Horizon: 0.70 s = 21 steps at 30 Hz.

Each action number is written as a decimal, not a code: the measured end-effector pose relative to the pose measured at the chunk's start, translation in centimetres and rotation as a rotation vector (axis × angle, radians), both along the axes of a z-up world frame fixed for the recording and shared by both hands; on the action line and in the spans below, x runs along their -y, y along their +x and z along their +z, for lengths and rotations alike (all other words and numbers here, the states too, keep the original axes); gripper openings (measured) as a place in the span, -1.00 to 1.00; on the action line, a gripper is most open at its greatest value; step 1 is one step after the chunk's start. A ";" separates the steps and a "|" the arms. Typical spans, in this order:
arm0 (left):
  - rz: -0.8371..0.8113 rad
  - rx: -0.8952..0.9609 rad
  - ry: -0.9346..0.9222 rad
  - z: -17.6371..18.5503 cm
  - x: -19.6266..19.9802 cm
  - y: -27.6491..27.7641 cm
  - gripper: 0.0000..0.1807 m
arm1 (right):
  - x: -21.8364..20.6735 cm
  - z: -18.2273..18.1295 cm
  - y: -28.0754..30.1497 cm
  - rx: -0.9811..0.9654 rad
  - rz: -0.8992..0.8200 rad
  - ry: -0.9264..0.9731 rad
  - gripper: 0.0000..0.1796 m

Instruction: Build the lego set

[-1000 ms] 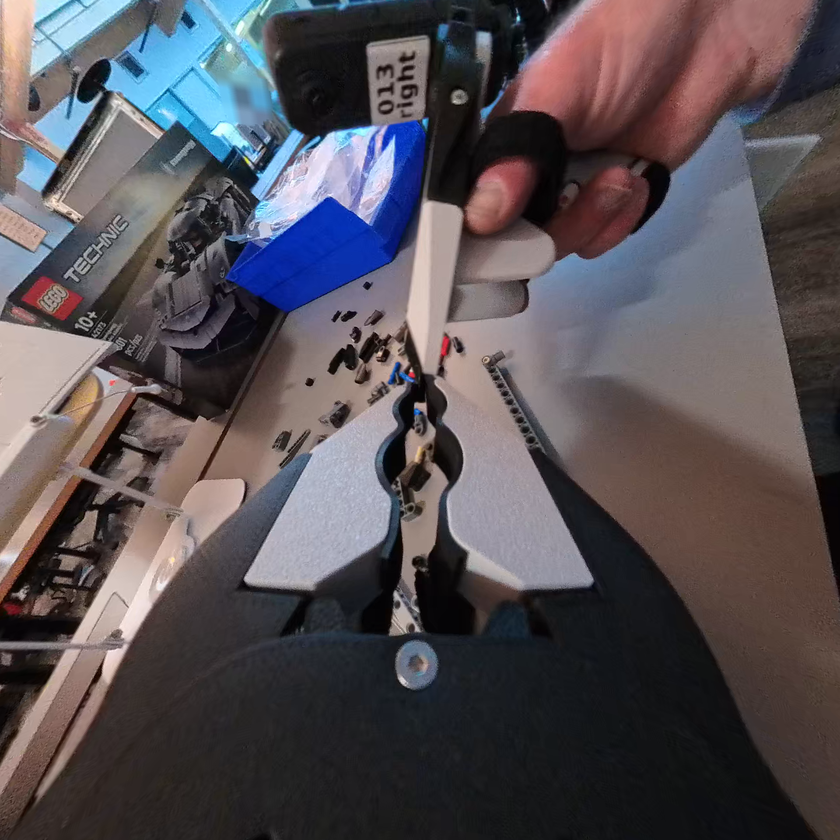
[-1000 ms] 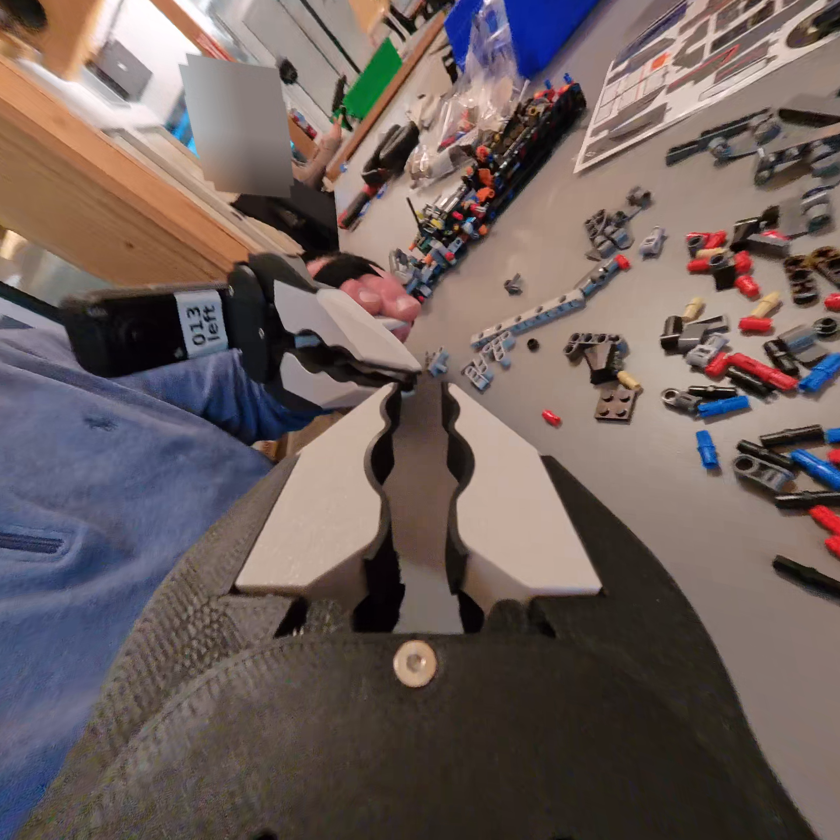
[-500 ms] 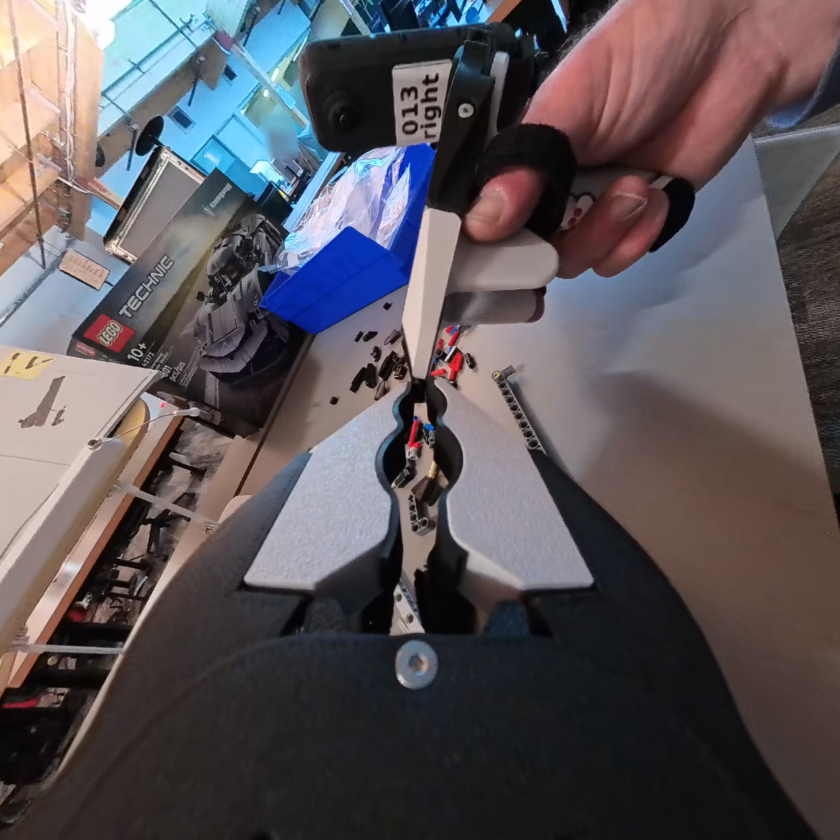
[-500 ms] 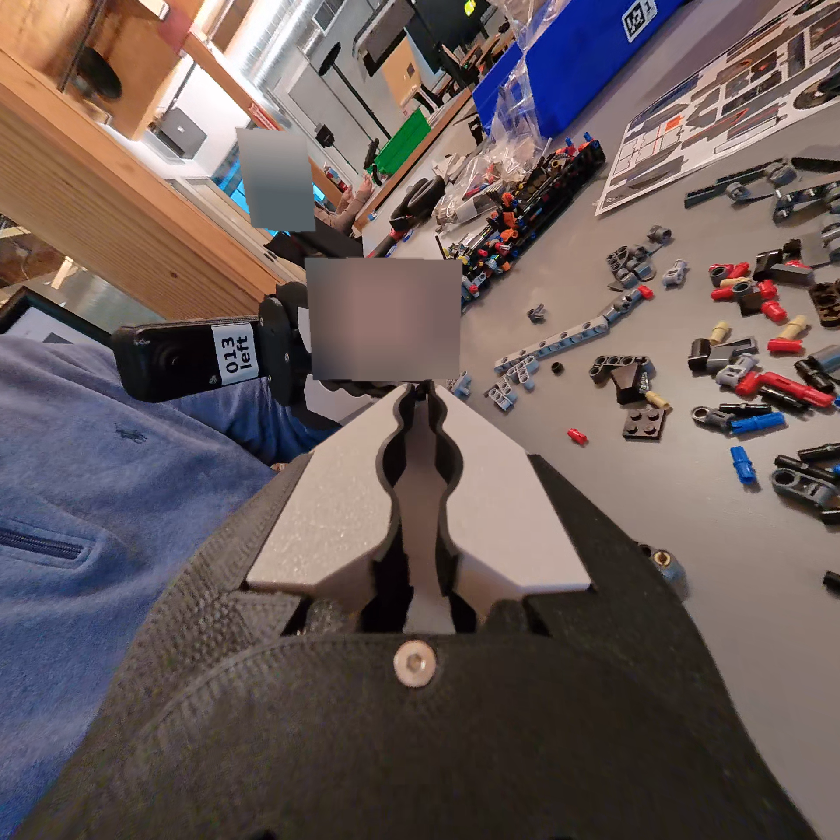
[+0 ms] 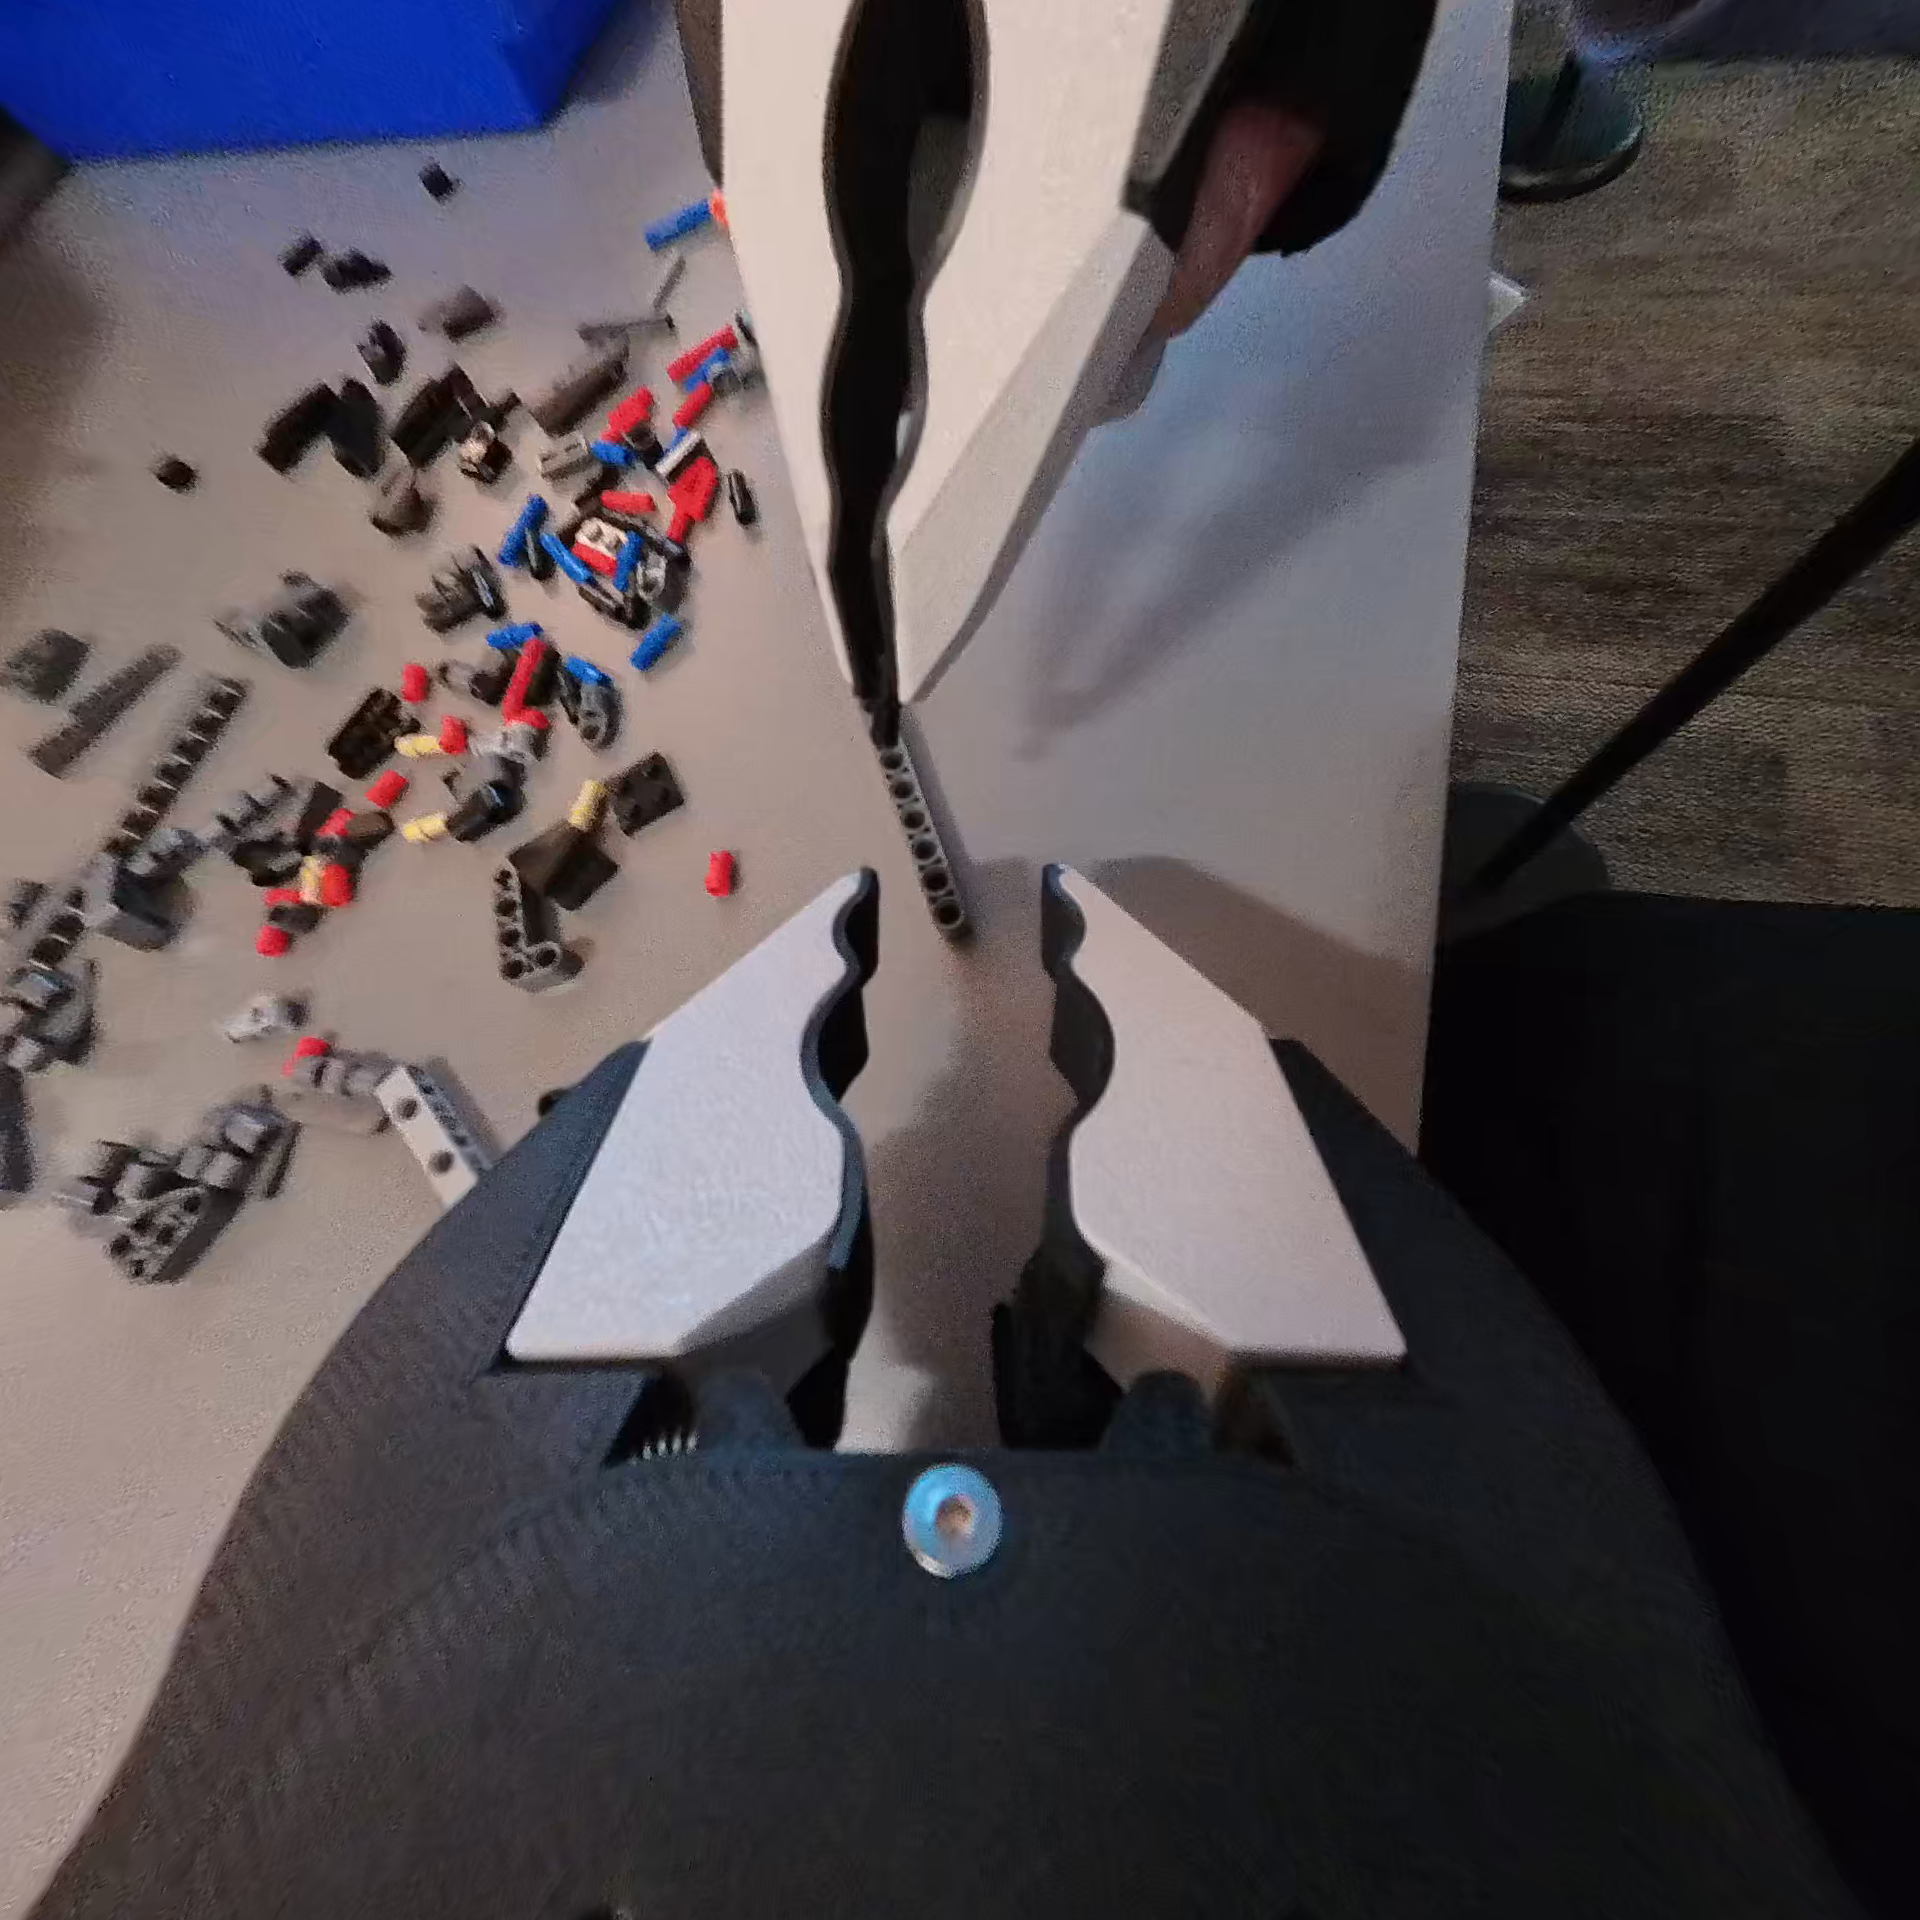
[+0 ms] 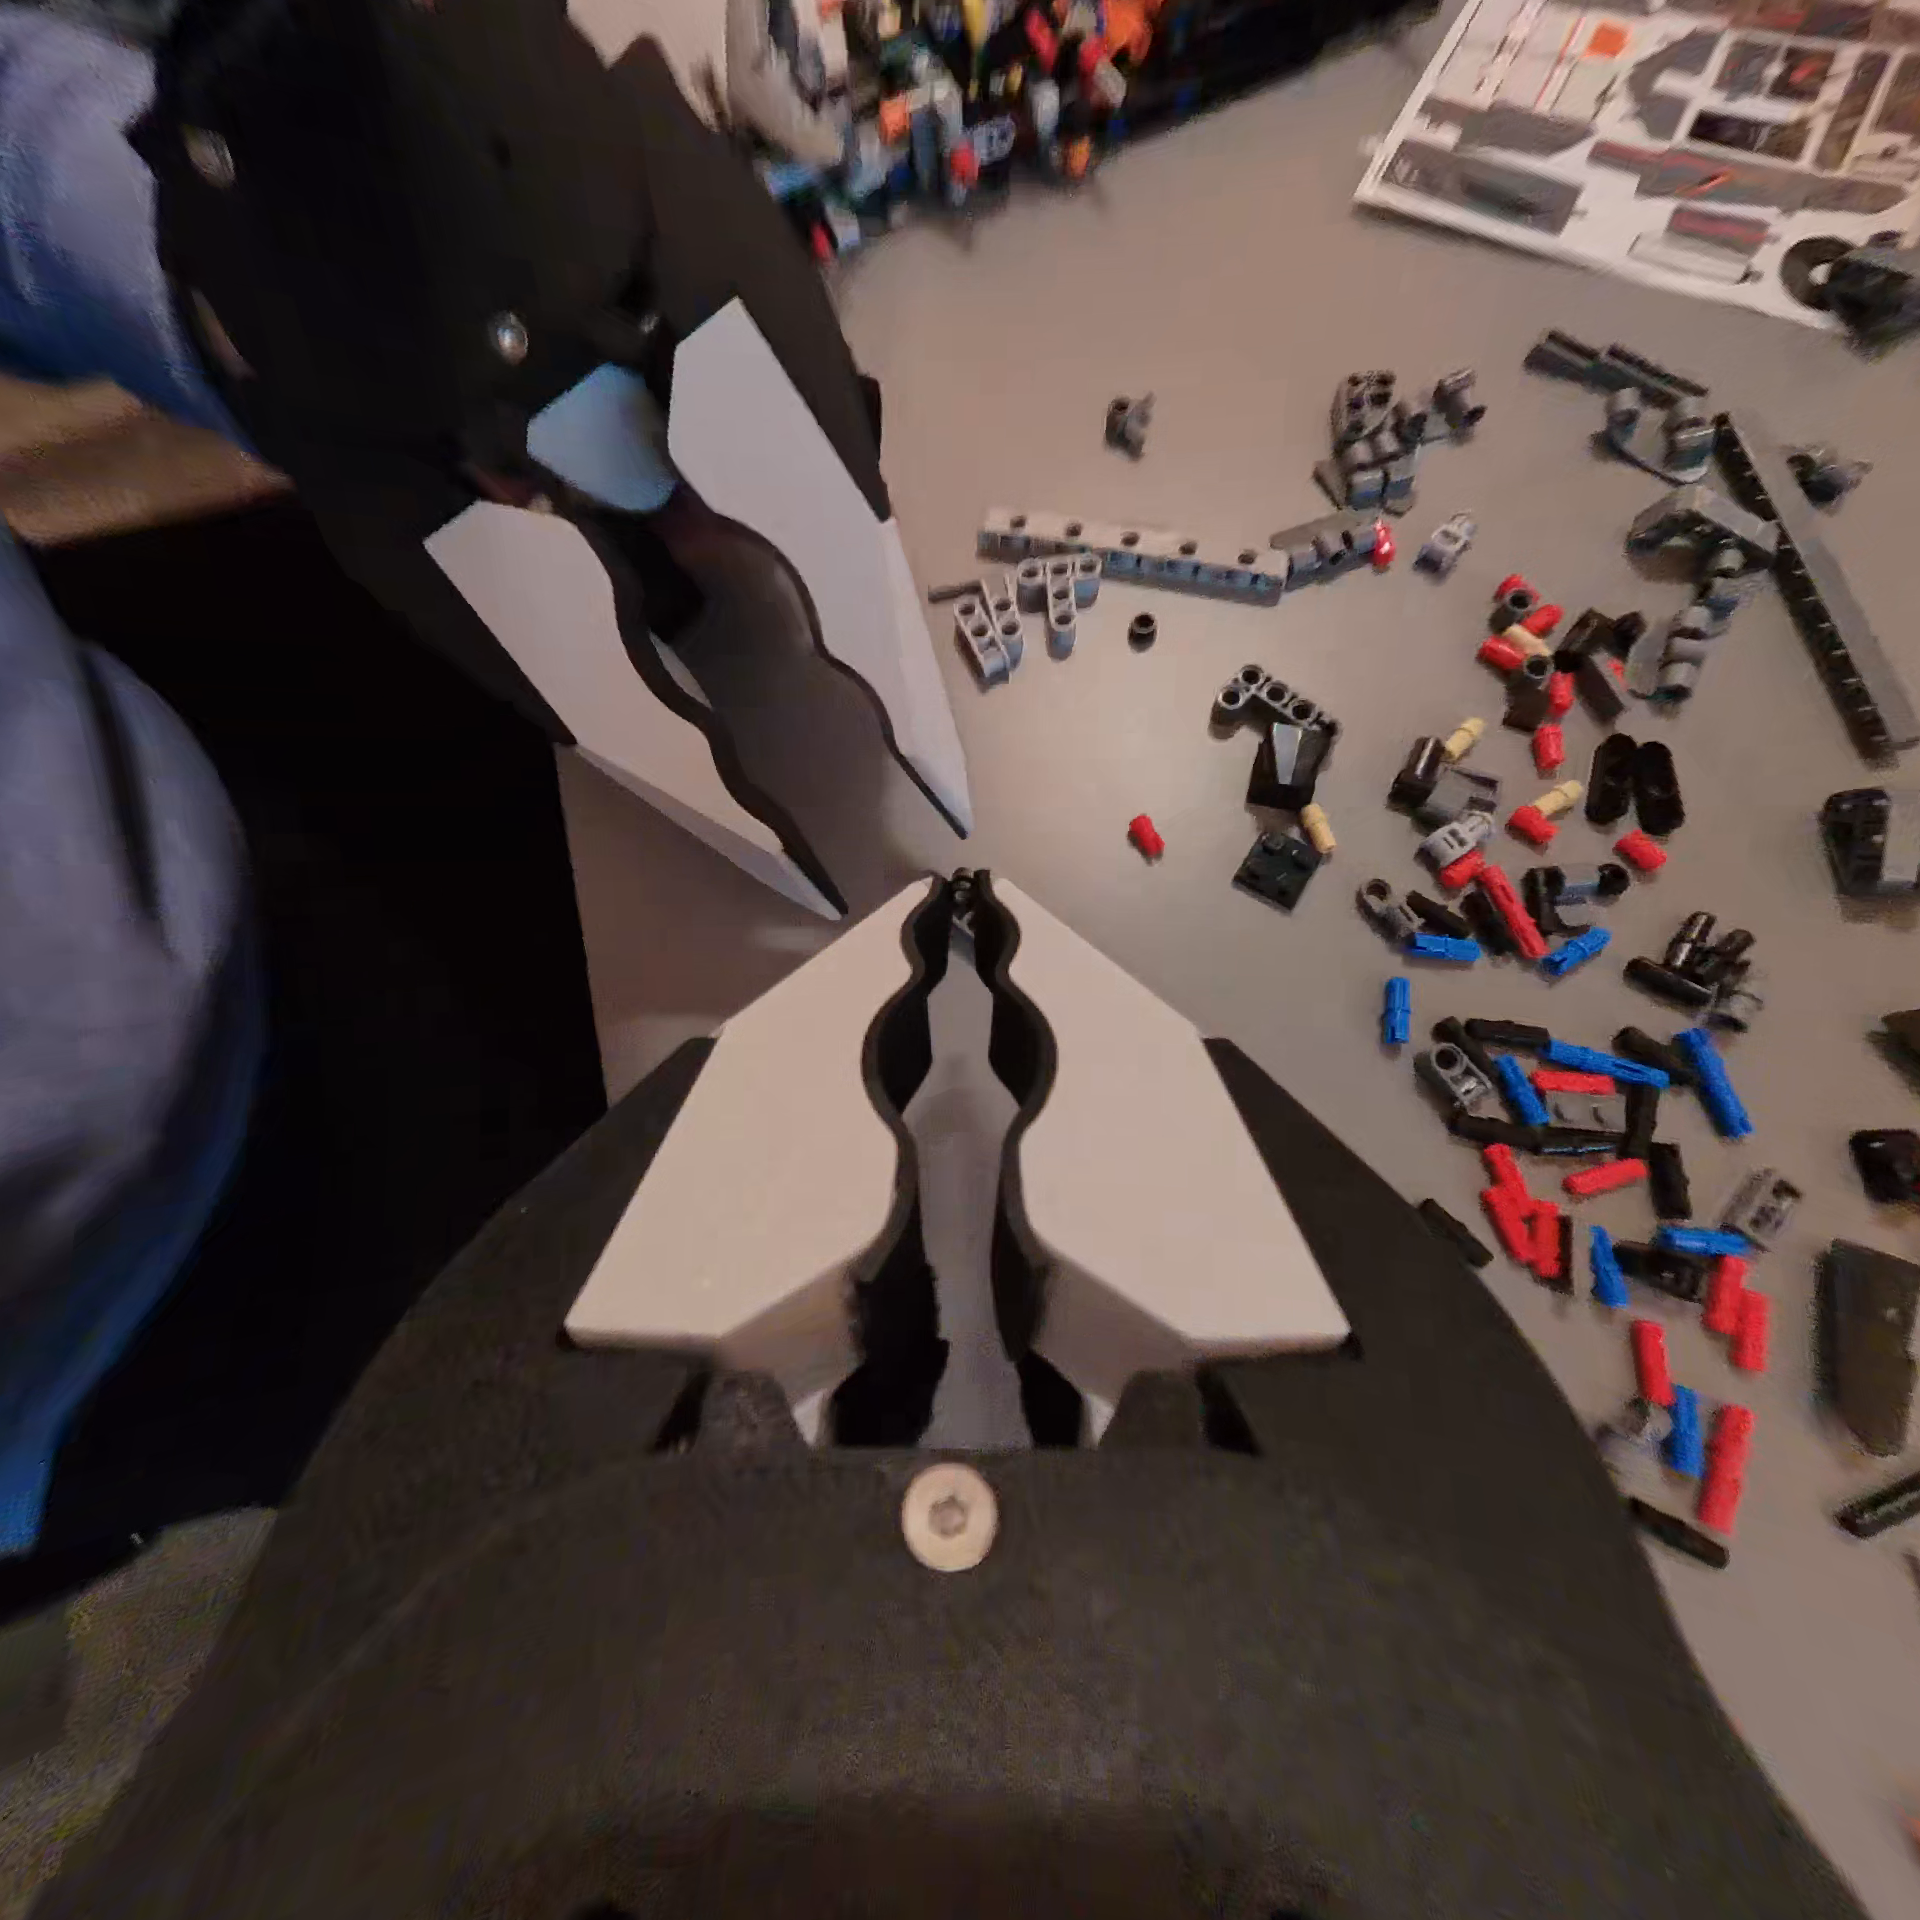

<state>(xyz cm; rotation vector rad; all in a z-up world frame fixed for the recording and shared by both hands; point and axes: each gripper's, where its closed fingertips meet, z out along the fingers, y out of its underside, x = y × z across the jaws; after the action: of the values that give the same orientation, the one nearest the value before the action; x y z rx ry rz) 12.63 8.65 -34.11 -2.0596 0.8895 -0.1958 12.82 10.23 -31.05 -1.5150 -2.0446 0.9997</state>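
A long dark grey beam with holes (image 5: 920,821) lies along the grey table (image 5: 1195,623). My right gripper (image 5: 883,681) comes in from above and is shut on the beam's far end. In the right wrist view only the beam's end (image 6: 966,885) shows, pinched between the tips of my right gripper (image 6: 966,896). My left gripper (image 5: 958,883) is open and empty, with the beam's near end just ahead of its gap. It also shows in the right wrist view (image 6: 899,868), tips spread just beyond the right gripper's tips.
Loose red, blue, black and grey pieces (image 5: 540,665) are scattered to the left. A light grey beam (image 6: 1132,556), a printed parts sheet (image 6: 1662,135) and a part-built assembly (image 6: 987,94) lie farther off. A blue bin (image 5: 260,62) stands at the back. The table edge (image 5: 1439,831) drops to carpet. The tips of both grippers are at nearly the same place. From the left gripper's tips to the part-built assembly (image 6: 987,94) is close to 25 cm.
Both grippers have tipped down toward the table and come close together. The left gripper has opened wide. The right gripper has shut on the long dark beam.
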 end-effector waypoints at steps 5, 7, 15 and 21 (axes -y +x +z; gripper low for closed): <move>0.042 -0.036 -0.073 -1.8 -0.7 -0.2 -0.80 | 0.4 -1.8 -0.1 0.084 0.075 0.134 -0.99; 0.046 -0.033 -0.092 -2.0 -1.0 -0.2 -0.89 | 0.2 -2.2 -0.2 0.105 0.090 0.162 -0.99; 0.003 -0.017 -0.137 -2.0 -1.5 -0.7 -0.84 | 0.3 -2.8 -0.8 0.162 0.169 0.220 -0.99; 0.008 0.013 -0.136 -2.0 -1.0 -0.9 -0.87 | 0.4 -3.5 -0.8 0.223 0.219 0.281 -0.99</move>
<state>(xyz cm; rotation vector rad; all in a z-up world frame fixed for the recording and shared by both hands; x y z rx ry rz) 11.76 9.66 -36.16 -2.1848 0.8813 -0.2714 12.00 9.84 -34.57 -1.3262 -2.4297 0.6019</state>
